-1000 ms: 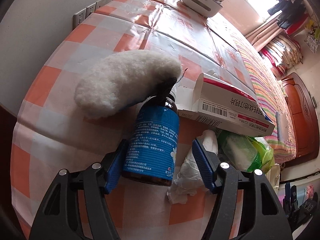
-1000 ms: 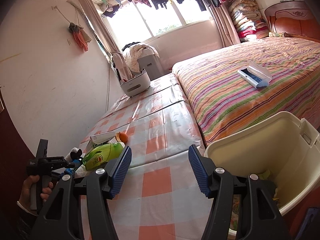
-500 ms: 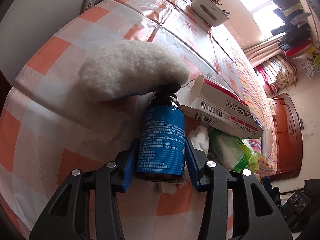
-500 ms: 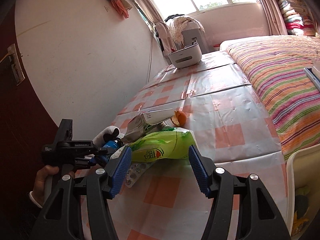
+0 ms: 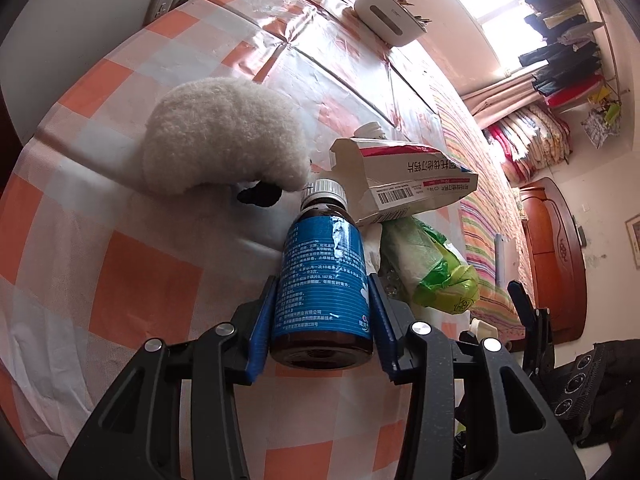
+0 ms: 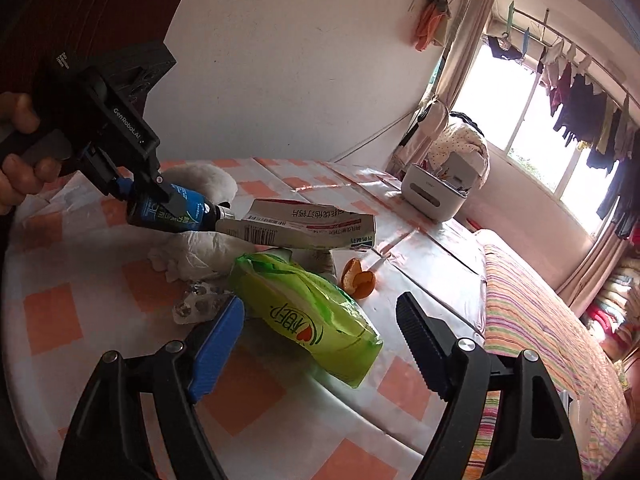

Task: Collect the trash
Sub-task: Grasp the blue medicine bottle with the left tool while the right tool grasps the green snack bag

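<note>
My left gripper (image 5: pixel 322 304) is shut on a brown medicine bottle (image 5: pixel 322 280) with a blue label and holds it lifted above the checked tablecloth; the bottle also shows in the right wrist view (image 6: pixel 172 210). Beside it lie a torn white-and-red medicine box (image 5: pixel 408 184), a green plastic packet (image 5: pixel 436 268) and crumpled white tissue (image 6: pixel 196 254). My right gripper (image 6: pixel 320 328) is open, its fingers either side of the green packet (image 6: pixel 308 320) and just above it. An orange peel (image 6: pixel 358 280) and an empty blister pack (image 6: pixel 200 306) lie close by.
A fluffy white plush (image 5: pixel 220 136) lies on the table (image 5: pixel 100 216) left of the bottle. A white caddy (image 5: pixel 390 14) stands at the table's far end. A striped bed (image 6: pixel 540 320) runs along the right. The wall (image 6: pixel 280 60) borders the table's left side.
My left gripper closed on the bottle and lifted it off the table. My right gripper swung left from the bin and came down over the green packet.
</note>
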### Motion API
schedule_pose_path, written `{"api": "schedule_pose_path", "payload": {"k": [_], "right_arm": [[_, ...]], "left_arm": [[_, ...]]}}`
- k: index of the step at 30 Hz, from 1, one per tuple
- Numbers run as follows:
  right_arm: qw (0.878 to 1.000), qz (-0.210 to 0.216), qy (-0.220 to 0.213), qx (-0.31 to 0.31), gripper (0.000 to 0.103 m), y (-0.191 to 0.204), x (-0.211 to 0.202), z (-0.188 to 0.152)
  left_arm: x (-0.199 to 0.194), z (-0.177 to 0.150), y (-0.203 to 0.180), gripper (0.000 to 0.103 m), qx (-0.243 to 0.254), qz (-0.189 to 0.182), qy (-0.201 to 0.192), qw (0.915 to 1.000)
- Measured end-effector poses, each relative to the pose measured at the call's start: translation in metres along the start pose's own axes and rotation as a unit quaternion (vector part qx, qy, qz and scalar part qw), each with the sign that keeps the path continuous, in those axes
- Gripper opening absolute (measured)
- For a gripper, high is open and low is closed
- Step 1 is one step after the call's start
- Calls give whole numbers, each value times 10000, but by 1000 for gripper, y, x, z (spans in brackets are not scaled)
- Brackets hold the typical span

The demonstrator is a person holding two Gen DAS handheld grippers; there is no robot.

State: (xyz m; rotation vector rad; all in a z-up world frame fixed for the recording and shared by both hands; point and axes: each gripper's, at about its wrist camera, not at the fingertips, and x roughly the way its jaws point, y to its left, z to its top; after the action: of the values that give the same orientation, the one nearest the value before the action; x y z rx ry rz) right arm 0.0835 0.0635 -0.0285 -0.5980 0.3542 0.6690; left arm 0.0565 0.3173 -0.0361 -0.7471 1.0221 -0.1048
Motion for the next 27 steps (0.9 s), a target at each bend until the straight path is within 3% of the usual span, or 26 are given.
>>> {"api": "schedule_pose_path", "payload": {"k": [5,9,11,13,14,16,21,27], "right_arm": [[9975,-358,209,-572,76,16,21,-4],[9962,-418,496,-583,76,20,35,-7],[9961,-347,646,-495,69,18,40,-8],[9969,-348,648,-296,42,13,39,-7],[9973,-284,671,-123,40,9,38,-5],[9974,-180,672,188,22,-1,35,-4],[9935,80,575,976,15,-19,18,-5],[9865,452,266,1554,15,-24,-20,-9]], "left_arm": [[-1,-1,-9,42,92,-89,-26,9999],[-2,-1,-19,42,179,-187,-41,9997],[-5,-3,-24,42,252,-227,-75,9994],[-7,-6,-28,42,333,-254,-126,9990],[-7,-7,-30,42,361,-272,-138,9989],[-7,-8,-34,42,394,-321,-152,9986],[-11,-15,-43,42,531,-353,-289,9975],[-14,-30,-52,42,671,-428,-355,9962]]}}
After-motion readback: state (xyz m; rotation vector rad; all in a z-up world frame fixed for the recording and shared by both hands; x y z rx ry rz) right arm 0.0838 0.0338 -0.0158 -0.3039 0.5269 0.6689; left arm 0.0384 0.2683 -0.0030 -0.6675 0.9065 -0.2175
